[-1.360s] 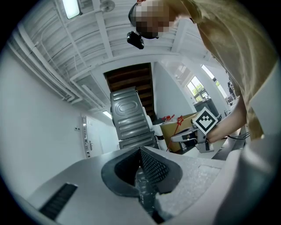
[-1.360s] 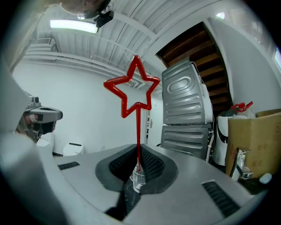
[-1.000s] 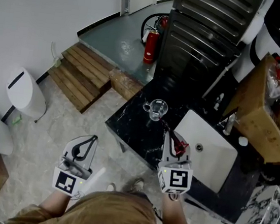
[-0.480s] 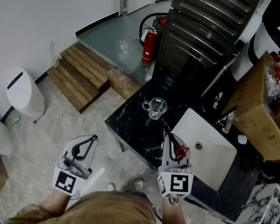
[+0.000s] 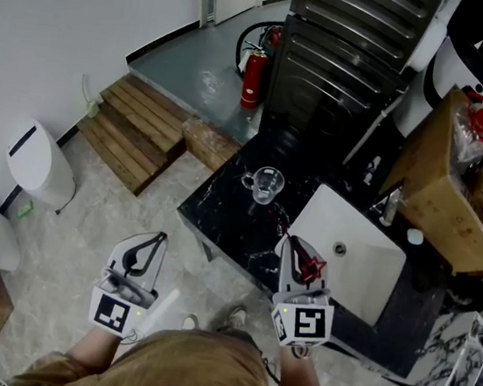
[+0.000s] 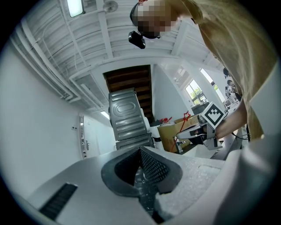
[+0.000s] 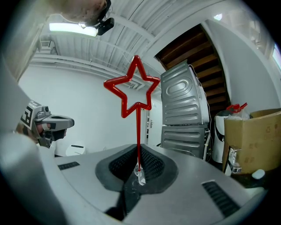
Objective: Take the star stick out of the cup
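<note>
My right gripper (image 5: 297, 252) is shut on the red star stick (image 7: 132, 93), which stands upright out of its jaws (image 5: 307, 263). It hangs over the front edge of the black marble counter (image 5: 229, 221). A clear glass cup (image 5: 265, 185) stands on that counter farther back, apart from the stick, and looks empty. The left gripper (image 5: 147, 250) is held low over the floor, well left of the counter; its jaws are shut with nothing between them (image 6: 140, 169).
A white sink basin (image 5: 348, 255) is set in the counter right of the right gripper. Grey metal cabinets (image 5: 348, 52) stand behind the cup, with a red fire extinguisher (image 5: 253, 79) and a wooden pallet (image 5: 144, 126) to the left. A cardboard box (image 5: 454, 189) sits at the right.
The right gripper with the star stick has drawn slightly back toward me, away from the cup. The left gripper has held still.
</note>
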`<act>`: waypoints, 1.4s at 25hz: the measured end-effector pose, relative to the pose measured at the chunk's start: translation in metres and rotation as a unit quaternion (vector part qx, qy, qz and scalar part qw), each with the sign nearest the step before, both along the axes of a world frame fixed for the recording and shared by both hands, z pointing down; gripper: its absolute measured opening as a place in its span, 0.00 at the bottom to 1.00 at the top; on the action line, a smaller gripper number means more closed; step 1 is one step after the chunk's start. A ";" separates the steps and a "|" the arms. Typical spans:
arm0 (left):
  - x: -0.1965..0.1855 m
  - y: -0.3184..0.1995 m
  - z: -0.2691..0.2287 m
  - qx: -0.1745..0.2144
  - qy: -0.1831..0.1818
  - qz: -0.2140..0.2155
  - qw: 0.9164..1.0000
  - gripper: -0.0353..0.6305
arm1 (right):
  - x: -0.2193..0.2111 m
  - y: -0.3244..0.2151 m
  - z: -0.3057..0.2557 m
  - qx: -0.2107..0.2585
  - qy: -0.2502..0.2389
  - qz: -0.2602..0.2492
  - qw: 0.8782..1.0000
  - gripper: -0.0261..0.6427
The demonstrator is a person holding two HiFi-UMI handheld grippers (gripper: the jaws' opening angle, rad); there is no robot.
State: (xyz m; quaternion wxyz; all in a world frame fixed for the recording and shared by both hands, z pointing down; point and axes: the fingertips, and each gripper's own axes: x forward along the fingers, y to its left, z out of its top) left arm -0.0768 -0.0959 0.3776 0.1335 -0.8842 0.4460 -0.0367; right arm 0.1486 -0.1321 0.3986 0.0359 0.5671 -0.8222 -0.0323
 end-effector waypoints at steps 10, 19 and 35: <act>0.006 -0.002 0.000 0.001 0.007 0.010 1.000 0.06 | 0.008 0.011 -0.005 -0.002 -0.018 0.010 1.000 0.06; 0.003 -0.003 0.000 0.000 0.005 0.008 1.000 0.05 | 0.010 0.025 -0.017 0.005 -0.026 0.014 1.000 0.06; 0.007 -0.004 0.001 -0.003 0.010 0.020 1.000 0.05 | 0.015 0.046 -0.059 0.038 -0.044 0.027 0.998 0.06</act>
